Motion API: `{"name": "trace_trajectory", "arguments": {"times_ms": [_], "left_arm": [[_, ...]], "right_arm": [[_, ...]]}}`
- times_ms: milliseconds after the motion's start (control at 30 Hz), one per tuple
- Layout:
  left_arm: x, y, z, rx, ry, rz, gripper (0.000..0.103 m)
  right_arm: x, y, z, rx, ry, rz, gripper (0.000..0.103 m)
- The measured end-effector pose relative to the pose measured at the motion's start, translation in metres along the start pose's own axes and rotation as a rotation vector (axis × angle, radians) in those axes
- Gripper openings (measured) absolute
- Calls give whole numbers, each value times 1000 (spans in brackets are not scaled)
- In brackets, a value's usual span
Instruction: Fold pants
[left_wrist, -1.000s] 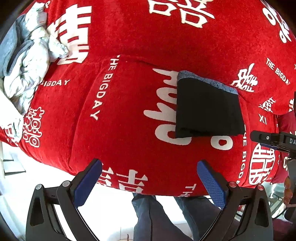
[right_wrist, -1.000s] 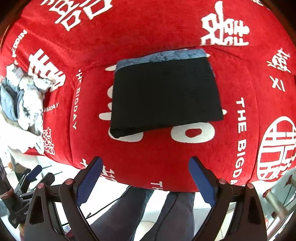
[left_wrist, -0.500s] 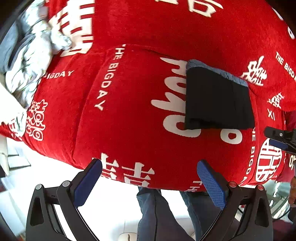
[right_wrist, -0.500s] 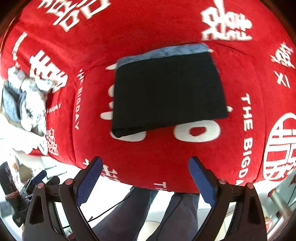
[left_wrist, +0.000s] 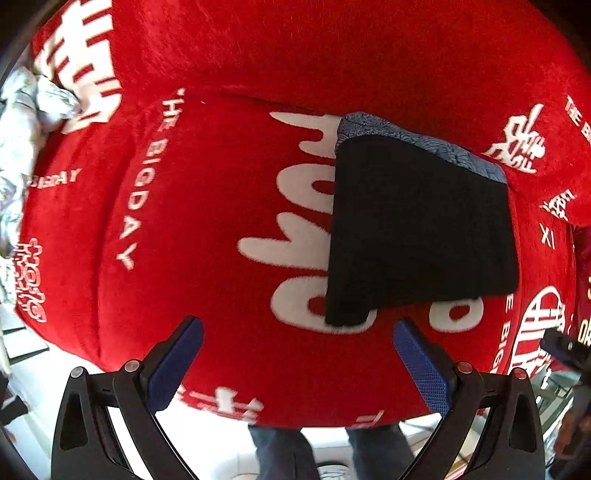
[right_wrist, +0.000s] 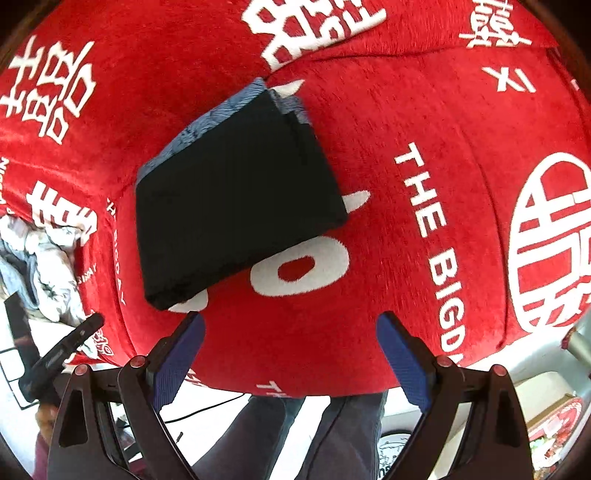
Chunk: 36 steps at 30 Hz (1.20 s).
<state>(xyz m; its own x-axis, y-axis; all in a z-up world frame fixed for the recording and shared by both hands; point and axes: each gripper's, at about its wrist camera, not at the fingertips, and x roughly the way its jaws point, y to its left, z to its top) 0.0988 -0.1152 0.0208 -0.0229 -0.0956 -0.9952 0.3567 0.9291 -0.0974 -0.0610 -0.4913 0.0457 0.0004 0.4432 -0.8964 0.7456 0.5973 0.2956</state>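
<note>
The black pants (left_wrist: 417, 229) lie folded into a compact rectangle on the red cloth (left_wrist: 207, 229), with a grey-blue patterned band along the far edge. In the right wrist view the same folded pants (right_wrist: 229, 199) sit left of centre, turned at an angle. My left gripper (left_wrist: 297, 360) hovers open near the cloth's front edge, just below and left of the pants, holding nothing. My right gripper (right_wrist: 290, 354) is open too, in front of the pants' near corner, apart from them.
A red cloth with white lettering (right_wrist: 424, 206) covers the table. A crumpled pale garment pile (left_wrist: 18, 147) lies at the left edge, also in the right wrist view as a garment pile (right_wrist: 48, 266). The person's legs (right_wrist: 288, 435) stand below the front edge.
The left gripper has come closer to the table, so the pants look larger. The right gripper has swung round, so the pants now appear tilted and further left. The pants have not moved.
</note>
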Motion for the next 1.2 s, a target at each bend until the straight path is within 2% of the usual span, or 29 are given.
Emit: {"name": "trace_trajectory", "arguments": {"times_ms": [200,400,500,600,733,800,867,933,967,1000,1067,1200], "left_arm": [[28,-14,27,30,-31,-55,103],[53,-20,58,105,-86,-155,103],[74,-22,71,132,-92,-236,103],[93,-27,78,169,-91,-282,103],[108,-32,85,167,-83,-372,103],[113,-34,88,165,-76,-386,103],[119,-36,91,152,-60,-402,103],[123,-36,92,126,-46,-419,102],[121,-36,91,119,-54,-432,90],[117,-39,89,123,-58,-472,79],[106,-43,84,147,-82,-456,69],[88,-43,76,151,-98,-457,60]], "right_arm": [[30,-18,29,-31,13,72,95],[58,-26,76,-135,26,168,95],[75,-31,101,-166,38,240,95],[94,-38,124,-162,49,330,95],[121,-42,145,-147,109,474,95],[126,-38,148,-160,120,514,95],[129,-34,152,-162,124,515,95],[128,-36,153,-132,128,513,92],[126,-38,152,-126,123,498,74],[126,-39,151,-127,121,471,67],[123,-39,150,-112,125,479,58],[110,-37,144,-93,107,509,48]]}}
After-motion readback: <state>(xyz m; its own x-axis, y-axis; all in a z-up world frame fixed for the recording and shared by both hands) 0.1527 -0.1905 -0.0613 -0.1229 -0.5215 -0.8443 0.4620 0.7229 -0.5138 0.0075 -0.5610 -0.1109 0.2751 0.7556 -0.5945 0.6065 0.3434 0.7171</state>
